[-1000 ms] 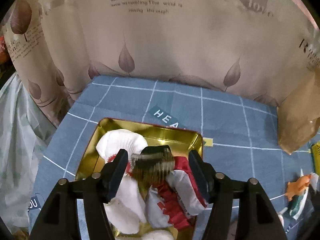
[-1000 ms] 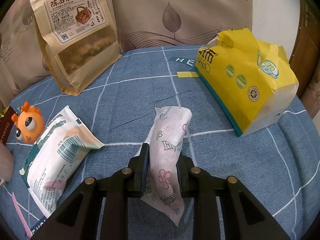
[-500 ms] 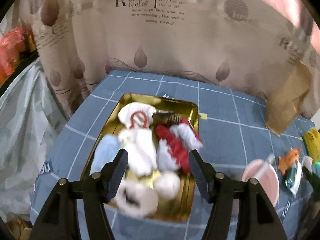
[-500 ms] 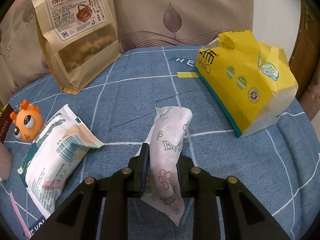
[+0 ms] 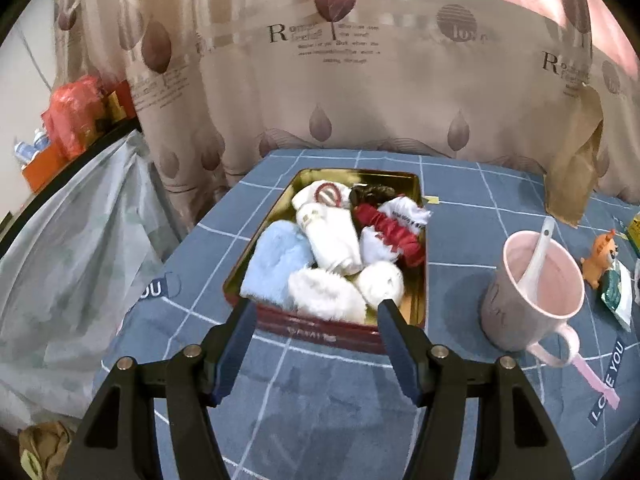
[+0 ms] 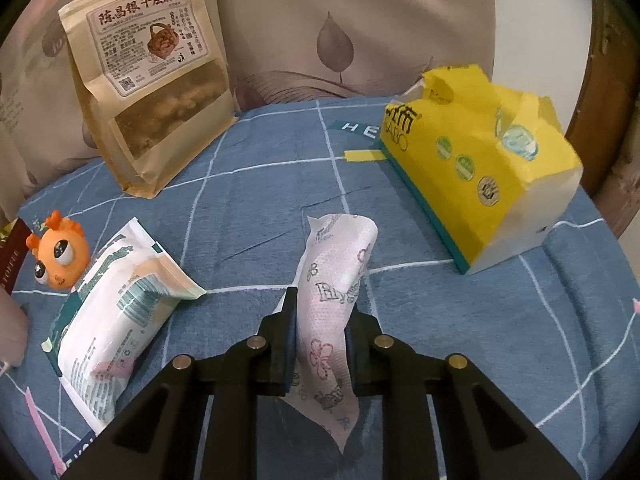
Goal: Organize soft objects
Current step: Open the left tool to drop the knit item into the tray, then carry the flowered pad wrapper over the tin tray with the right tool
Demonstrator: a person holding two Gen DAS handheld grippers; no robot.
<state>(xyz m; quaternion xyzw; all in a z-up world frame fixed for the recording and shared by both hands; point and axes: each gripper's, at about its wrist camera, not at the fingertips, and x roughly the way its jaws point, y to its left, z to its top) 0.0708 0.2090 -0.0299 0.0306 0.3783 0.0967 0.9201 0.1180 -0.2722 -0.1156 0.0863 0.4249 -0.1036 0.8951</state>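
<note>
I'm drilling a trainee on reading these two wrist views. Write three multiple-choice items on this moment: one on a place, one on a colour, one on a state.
1. Where do the socks lie?
A. in the gold tin
B. in the pink mug
C. on the yellow tissue pack

2. What colour is the mug with the spoon in it?
A. blue
B. pink
C. green

3. How is the right gripper?
A. open over the orange toy
B. shut on nothing
C. shut on the floral packet

Answers:
1 A: the rolled socks fill the tin on the blue cloth.
2 B: the mug's wall and inside are pale pink.
3 C: both pads press the floral packet, which stands up between them; the left gripper is open, with nothing between its fingers.
</note>
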